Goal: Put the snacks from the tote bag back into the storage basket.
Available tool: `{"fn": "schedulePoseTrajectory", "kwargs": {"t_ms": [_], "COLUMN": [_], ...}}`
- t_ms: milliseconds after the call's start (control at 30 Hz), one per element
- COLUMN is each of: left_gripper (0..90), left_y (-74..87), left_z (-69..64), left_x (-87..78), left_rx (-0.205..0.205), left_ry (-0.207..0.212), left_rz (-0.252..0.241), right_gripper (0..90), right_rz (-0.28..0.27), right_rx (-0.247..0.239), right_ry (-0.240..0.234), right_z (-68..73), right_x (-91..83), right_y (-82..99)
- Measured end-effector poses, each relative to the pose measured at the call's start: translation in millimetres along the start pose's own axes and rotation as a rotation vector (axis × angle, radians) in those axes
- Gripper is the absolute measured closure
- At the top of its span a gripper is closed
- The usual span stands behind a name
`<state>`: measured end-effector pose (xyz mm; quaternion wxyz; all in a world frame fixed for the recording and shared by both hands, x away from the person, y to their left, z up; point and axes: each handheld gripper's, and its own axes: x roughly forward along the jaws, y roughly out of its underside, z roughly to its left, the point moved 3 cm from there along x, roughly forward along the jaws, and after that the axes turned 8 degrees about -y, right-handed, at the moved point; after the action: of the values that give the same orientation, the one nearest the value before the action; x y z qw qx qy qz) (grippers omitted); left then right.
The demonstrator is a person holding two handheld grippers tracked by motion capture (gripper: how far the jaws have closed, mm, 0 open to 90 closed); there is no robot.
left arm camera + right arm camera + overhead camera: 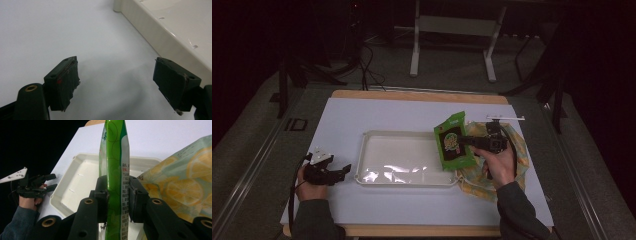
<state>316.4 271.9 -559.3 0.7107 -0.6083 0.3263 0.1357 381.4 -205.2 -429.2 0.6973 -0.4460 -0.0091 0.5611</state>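
Firmly, a green snack pouch point(115, 170) is being clamped edge-on by the right gripper point(117, 200) and held above the right end of the cream tray point(377, 137). Small print is being shown down its seam, too fine to be read. Beside it, a lemon-print cloth point(185, 185) is being left bunched. The left gripper point(116, 82) is being rested open on the white mat point(50, 32), near the tray's left side.
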Motion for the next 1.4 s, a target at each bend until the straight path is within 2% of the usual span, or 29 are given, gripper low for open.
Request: {"fn": "schedulePoseTrajectory", "kwargs": {"t_ms": [1100,1400], "left_gripper": [20.8,20.8], "left_y": [0.0,0.0], "left_z": [-0.1,-0.2], "left_x": [-0.2,-0.2], "left_rx": [0.002,0.003], "left_ry": [0.000,0.000], "left_rz": [-0.001,-0.001], "right_gripper": [72.6,72.6], "right_rz": [0.043,0.056], "right_rx": [0.014,0.016], "right_ry": [0.000,0.013], "right_z": [-2.0,-4.1], "right_x": [30.3,39.7], "right_y": [19.7,27.4]}}
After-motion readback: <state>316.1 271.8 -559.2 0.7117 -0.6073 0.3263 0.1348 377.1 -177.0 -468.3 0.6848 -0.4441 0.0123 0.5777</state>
